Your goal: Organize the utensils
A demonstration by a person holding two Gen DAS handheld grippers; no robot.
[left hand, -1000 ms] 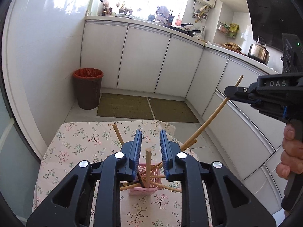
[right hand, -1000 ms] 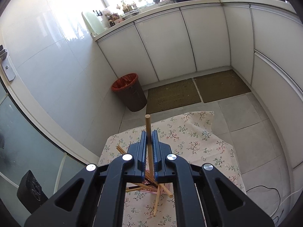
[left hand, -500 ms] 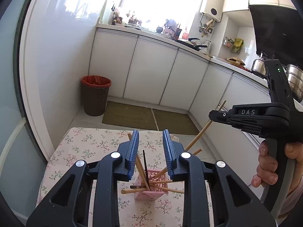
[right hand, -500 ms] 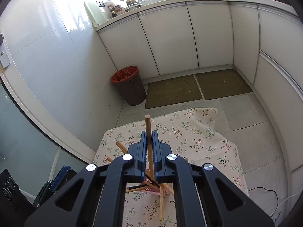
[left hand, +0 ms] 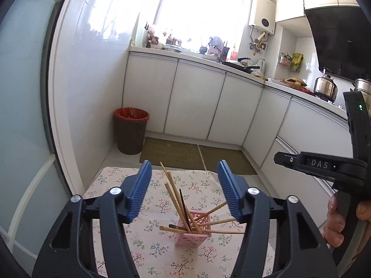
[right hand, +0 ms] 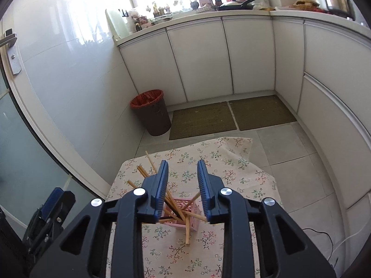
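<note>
A pink lattice holder (left hand: 193,234) stands on the floral tablecloth (left hand: 111,180) and holds several wooden chopsticks (left hand: 172,191) and one dark one, fanned out at angles. It also shows in the right wrist view (right hand: 192,220), where one chopstick (right hand: 187,232) leans from the holder down onto the cloth. My left gripper (left hand: 184,172) is open and empty, above and behind the holder. My right gripper (right hand: 183,170) is open and empty above the holder; its body (left hand: 324,164) shows at the right of the left wrist view.
The small table (right hand: 231,162) stands in a kitchen. A brown bin with a red liner (left hand: 131,131) stands on the floor beyond it. White cabinets (left hand: 197,102) run along the back and right. Two mats (right hand: 229,115) lie on the floor.
My right gripper has opened and let go of the wooden chopstick it held. My left gripper has opened wider and pulled back. More chopsticks now stand in the holder.
</note>
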